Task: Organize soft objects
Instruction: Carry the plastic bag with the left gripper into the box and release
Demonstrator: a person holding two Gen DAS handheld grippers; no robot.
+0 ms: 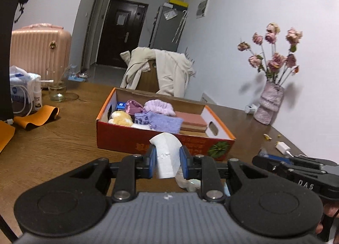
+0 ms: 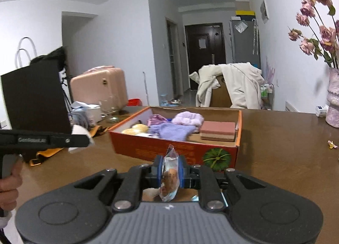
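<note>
White tissue (image 1: 167,155) clamped in left gripper (image 1: 167,160)

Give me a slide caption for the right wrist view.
Right tool grips a clear snack packet before the orange box of soft items.

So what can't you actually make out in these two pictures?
- Left wrist view: the box front print is blurred and partly hidden by the white folded item in the left gripper.
- Right wrist view: the packet in the right gripper has unreadable print, its lower end behind the gripper body.
- Both views: the box floor, under the soft items.
</note>
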